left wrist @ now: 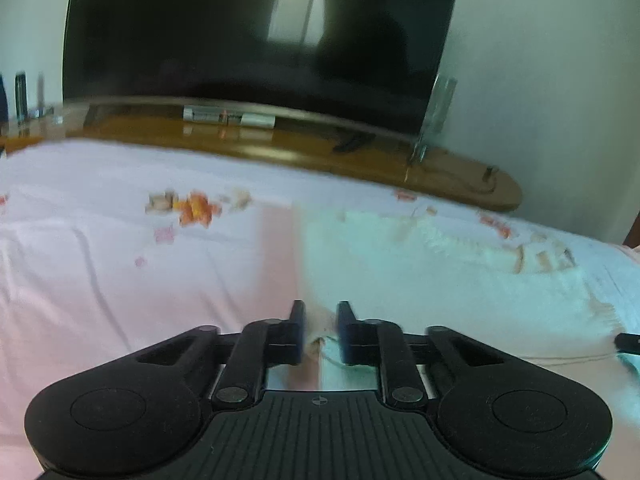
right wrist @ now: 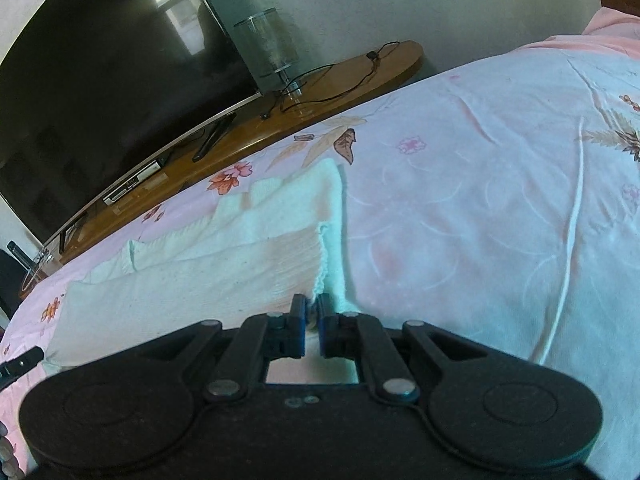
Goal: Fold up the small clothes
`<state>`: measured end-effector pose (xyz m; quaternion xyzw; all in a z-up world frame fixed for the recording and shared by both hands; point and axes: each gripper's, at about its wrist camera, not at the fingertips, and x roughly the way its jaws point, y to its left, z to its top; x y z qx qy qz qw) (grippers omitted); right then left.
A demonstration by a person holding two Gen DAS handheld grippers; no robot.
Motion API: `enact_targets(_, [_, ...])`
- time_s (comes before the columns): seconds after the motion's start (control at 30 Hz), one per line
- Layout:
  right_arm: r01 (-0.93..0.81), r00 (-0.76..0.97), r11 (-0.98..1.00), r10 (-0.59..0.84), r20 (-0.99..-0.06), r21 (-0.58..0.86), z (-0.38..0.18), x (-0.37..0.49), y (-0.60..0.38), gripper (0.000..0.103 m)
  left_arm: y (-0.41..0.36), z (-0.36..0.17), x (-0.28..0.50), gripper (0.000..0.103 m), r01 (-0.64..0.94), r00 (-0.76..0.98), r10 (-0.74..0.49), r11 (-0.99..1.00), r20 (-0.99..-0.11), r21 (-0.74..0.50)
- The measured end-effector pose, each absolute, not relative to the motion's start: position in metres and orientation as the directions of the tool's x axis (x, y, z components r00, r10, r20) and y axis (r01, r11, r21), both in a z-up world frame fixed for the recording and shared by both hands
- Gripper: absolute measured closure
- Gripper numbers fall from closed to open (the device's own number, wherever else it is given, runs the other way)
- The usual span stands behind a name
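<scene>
Your work surface is a bed (right wrist: 480, 200) covered by a pale pink sheet printed with orange and red flowers and brown leaves; you can see creases across it, and a thin white line curves down its right part in the right wrist view. A white, loosely textured garment (right wrist: 224, 256) lies directly on the sheet, spread flat towards the far edge, its frayed near corner raised off the bed. In the left wrist view the same garment (left wrist: 420, 264) sits right of centre; blur there hides its detail. Bare sheet (left wrist: 120, 272) lies left of it.
</scene>
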<state>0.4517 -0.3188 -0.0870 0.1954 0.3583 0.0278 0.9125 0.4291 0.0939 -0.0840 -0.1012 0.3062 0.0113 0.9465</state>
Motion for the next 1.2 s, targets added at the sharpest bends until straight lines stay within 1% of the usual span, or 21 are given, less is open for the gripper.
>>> enact_targets(0.1, [0.091,0.739,0.922,0.191,-0.646,0.376,-0.086,0.452,-0.318,0.096,0.094,-0.088,0.429,0.087,-0.084,0.806,-0.052,0.976,-0.59,-0.201])
enact_targets(0.17, [0.088,0.738,0.921,0.194,-0.646,0.379,-0.086,0.453,-0.32,0.096,0.099,-0.092,0.43,0.091,-0.094,0.796,-0.073,0.966,-0.601,-0.241])
enact_targets(0.23, [0.086,0.738,0.921,0.198,-0.645,0.381,-0.087,0.453,-0.321,0.096,0.102,-0.095,0.43,0.094,-0.109,0.792,-0.076,0.959,-0.605,-0.263])
enact_targets(0.43, [0.085,0.75,0.929,0.178,-0.637,0.36,-0.086,0.449,-0.319,0.097,0.092,-0.096,0.421,0.095,-0.105,0.777,-0.039,0.976,-0.628,-0.191])
enact_targets(0.57, [0.084,0.749,0.931,0.176,-0.639,0.355,-0.088,0.451,-0.318,0.097,0.089,-0.096,0.408,0.096,-0.066,0.773,-0.032,0.989,-0.633,-0.131])
enact_targets(0.7, [0.062,0.758,0.934,0.186,-0.625,0.352,-0.083,0.449,-0.319,0.096,0.088,-0.075,0.404,0.095,-0.083,0.835,0.01,0.991,-0.551,-0.108])
enact_targets(0.77, [0.056,0.761,0.938,0.181,-0.623,0.342,-0.082,0.449,-0.318,0.096,0.086,-0.068,0.411,0.095,-0.074,0.845,0.004,0.991,-0.535,-0.109])
enact_targets(0.83, [0.053,0.769,0.94,0.178,-0.613,0.338,-0.081,0.448,-0.318,0.096,0.083,-0.071,0.423,0.095,-0.058,0.823,-0.009,0.993,-0.568,-0.099])
enact_targets(0.9, [0.04,0.778,0.948,0.168,-0.605,0.315,-0.08,0.448,-0.314,0.096,0.078,-0.085,0.434,0.095,-0.054,0.771,-0.005,0.996,-0.637,-0.074])
enact_targets(0.97, [0.027,0.771,0.962,0.153,-0.618,0.272,-0.084,0.448,-0.311,0.097,0.073,-0.085,0.432,0.095,-0.033,0.773,0.009,0.999,-0.635,-0.026])
enact_targets(1.0, [0.034,0.756,0.96,0.157,-0.636,0.277,-0.088,0.451,-0.313,0.098,0.072,-0.08,0.432,0.095,-0.035,0.77,0.017,0.999,-0.638,-0.016])
enact_targets(1.03, [0.03,0.747,0.953,0.179,-0.641,0.301,-0.089,0.452,-0.317,0.098,0.07,-0.074,0.431,0.095,-0.033,0.783,0.019,0.999,-0.621,-0.011])
enact_targets(1.07, [0.027,0.746,0.951,0.185,-0.64,0.308,-0.085,0.452,-0.319,0.097,0.069,-0.066,0.428,0.095,-0.024,0.813,0.012,1.0,-0.582,-0.012])
enact_targets(1.1, [0.025,0.764,0.951,0.182,-0.62,0.309,-0.078,0.45,-0.321,0.088,0.067,-0.061,0.429,0.095,-0.018,0.83,0.009,1.0,-0.557,-0.011])
enact_targets(1.13, [0.025,0.783,0.953,0.169,-0.598,0.302,-0.073,0.448,-0.321,0.083,0.063,-0.057,0.433,0.095,-0.011,0.839,0.001,1.0,-0.544,-0.014])
enact_targets(1.17, [0.013,0.799,0.952,0.173,-0.575,0.305,-0.068,0.449,-0.32,0.082,0.058,-0.057,0.441,0.084,0.0,0.84,-0.016,1.0,-0.542,-0.029])
enact_targets(1.2, [-0.001,0.8,0.948,0.191,-0.568,0.318,-0.067,0.454,-0.318,0.082,0.05,-0.058,0.449,0.065,0.016,0.835,-0.038,0.999,-0.549,-0.045])
